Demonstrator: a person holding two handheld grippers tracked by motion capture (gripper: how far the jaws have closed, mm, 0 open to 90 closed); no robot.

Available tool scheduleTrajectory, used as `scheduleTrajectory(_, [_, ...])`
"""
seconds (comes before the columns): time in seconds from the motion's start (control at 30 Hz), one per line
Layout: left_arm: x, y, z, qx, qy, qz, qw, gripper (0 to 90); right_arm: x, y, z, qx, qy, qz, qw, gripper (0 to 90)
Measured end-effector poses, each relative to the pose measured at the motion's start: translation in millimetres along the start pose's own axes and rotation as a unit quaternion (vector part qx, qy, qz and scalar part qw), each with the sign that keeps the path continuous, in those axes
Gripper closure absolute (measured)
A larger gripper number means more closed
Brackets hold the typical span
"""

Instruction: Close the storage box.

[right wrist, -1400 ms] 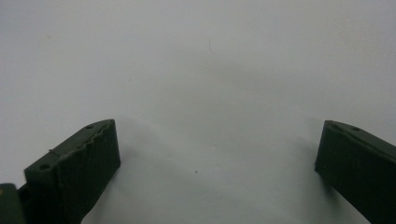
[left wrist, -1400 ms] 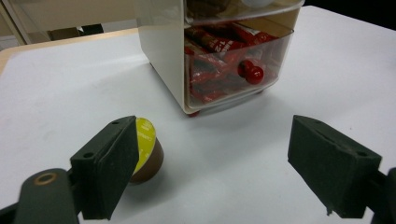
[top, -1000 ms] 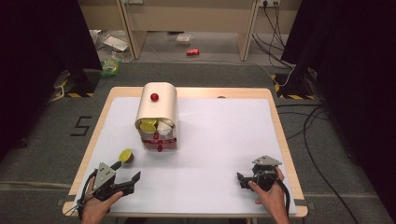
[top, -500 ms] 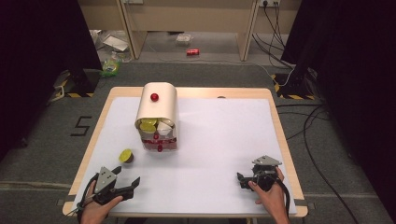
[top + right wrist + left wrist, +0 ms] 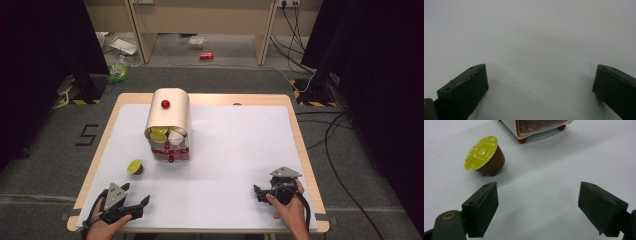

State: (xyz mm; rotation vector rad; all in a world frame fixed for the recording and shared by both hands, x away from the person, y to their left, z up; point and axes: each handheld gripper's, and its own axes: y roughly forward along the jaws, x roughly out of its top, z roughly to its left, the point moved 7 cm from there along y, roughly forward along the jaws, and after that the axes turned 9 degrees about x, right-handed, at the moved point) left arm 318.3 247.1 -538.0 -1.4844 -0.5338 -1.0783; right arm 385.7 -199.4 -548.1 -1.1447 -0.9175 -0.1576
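While both tools, left tool (image 5: 537, 211) and right tool (image 5: 540, 92), gape empty, one yellow-lidded coffee capsule (image 5: 484, 156) awaits pickup beside the capsule dispenser (image 5: 168, 125).

Your capsule (image 5: 484, 156) has a yellow-green printed lid and a brown body. The dispenser (image 5: 168, 120) is cream with a red knob and red feet. Your black-jawed grippers rest on a white table (image 5: 240, 150).

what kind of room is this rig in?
Probably a lab or workshop bay, not a home: black curtains flank the wooden table with a white top, hazard-striped stand bases and loose cables lie on grey carpet.
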Motion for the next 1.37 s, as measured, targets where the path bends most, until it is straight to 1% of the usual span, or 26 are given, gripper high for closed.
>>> scheduleTrajectory(0.27, [-4.7, -2.1, -1.2, -0.001, 0.004, 0.012, 0.9999, 16.2, 0.0, 0.0, 0.0, 0.000, 0.000, 0.000, 1.0000, 0.3])
scheduleTrajectory(0.53, [-11.7, -2.3, -0.2, -0.005, 0.003, 0.029, 0.9996, 16.0, 0.0, 0.0, 0.1, 0.000, 0.000, 0.000, 1.0000, 0.3])
scheduleTrajectory(0.73, [-16.1, -2.0, -3.9, -0.008, 0.015, 0.040, 0.9990, 15.6, 0.0, 0.0, 0.0, 0.000, 0.000, 0.000, 1.0000, 0.3])
scheduleTrajectory(0.83, [-16.6, -2.3, -3.5, -0.008, 0.012, 0.041, 0.9991, 15.4, 0.0, 0.0, 0.0, 0.000, 0.000, 0.000, 1.0000, 0.3])
scheduleTrajectory(0.97, [-18.7, -1.4, -2.0, -0.018, -0.003, 0.041, 0.9990, 15.2, 0.0, -0.1, 0.1, 0.000, 0.000, 0.000, 1.0000, 0.3])
scheduleTrajectory(1.37, [-20.6, -1.3, -1.4, -0.023, -0.004, 0.032, 0.9992, 15.0, -0.1, 0.0, 0.2, 0.000, 0.001, 0.000, 1.0000, 0.3])
